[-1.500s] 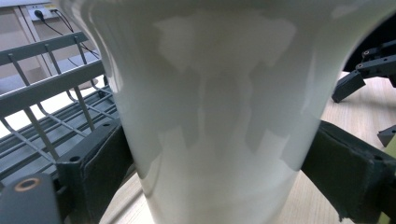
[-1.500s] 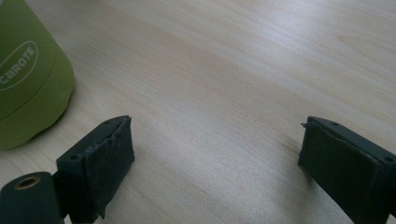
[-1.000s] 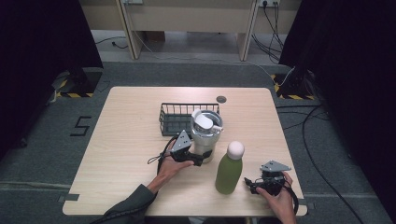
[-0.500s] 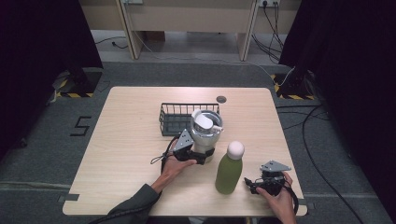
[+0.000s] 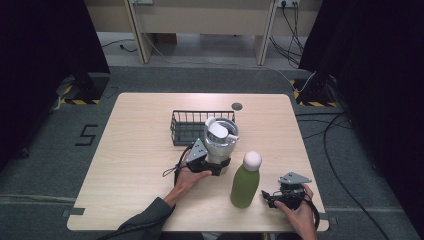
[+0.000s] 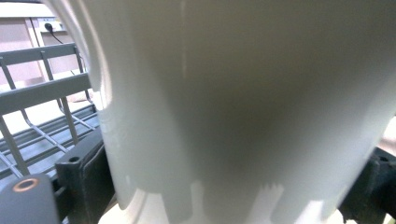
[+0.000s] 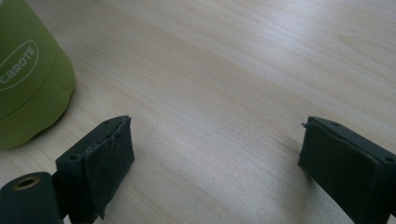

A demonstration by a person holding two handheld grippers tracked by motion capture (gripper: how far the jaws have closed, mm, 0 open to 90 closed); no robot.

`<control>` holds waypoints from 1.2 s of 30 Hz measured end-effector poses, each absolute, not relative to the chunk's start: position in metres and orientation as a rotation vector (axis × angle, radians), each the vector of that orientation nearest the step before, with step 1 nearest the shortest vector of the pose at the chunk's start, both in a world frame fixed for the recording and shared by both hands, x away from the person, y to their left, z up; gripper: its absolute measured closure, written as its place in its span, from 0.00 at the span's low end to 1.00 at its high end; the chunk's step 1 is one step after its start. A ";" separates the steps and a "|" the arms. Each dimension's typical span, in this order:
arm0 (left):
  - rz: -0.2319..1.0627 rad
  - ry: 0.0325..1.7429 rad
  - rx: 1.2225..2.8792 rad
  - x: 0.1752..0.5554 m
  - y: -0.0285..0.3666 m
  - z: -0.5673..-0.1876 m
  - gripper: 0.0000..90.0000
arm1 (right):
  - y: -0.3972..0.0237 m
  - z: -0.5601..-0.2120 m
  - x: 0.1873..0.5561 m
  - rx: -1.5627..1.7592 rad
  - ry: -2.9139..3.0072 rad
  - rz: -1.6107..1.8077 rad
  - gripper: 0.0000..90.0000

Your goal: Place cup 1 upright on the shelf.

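White tumbler [image 5: 220,140] carried nearer basket [image 5: 190,125], upright, left claw [image 5: 216,166] clamped on it, right claw [image 5: 270,196] apart.

A pale light-wood grain is shown on the desk [image 5: 140,150]. The wire basket [image 5: 187,125] is coloured dark grey. The tumbler [image 5: 220,142] is seen in glossy off-white, with a white lid. The bottle [image 5: 245,182] is coloured matte green, topped by a white cap, and white lettering is carried on its side. Black is shown on the jaws, and the floor [image 5: 50,165] is coloured dark grey.
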State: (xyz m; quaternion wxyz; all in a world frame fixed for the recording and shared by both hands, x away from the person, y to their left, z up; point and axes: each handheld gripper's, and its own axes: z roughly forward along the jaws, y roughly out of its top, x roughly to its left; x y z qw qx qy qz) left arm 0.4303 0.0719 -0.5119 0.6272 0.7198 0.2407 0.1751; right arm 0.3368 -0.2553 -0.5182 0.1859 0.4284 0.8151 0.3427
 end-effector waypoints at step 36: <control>0.396 0.538 1.636 0.428 0.084 -0.487 0.12 | -0.255 -0.518 0.337 1.207 2.297 0.964 0.11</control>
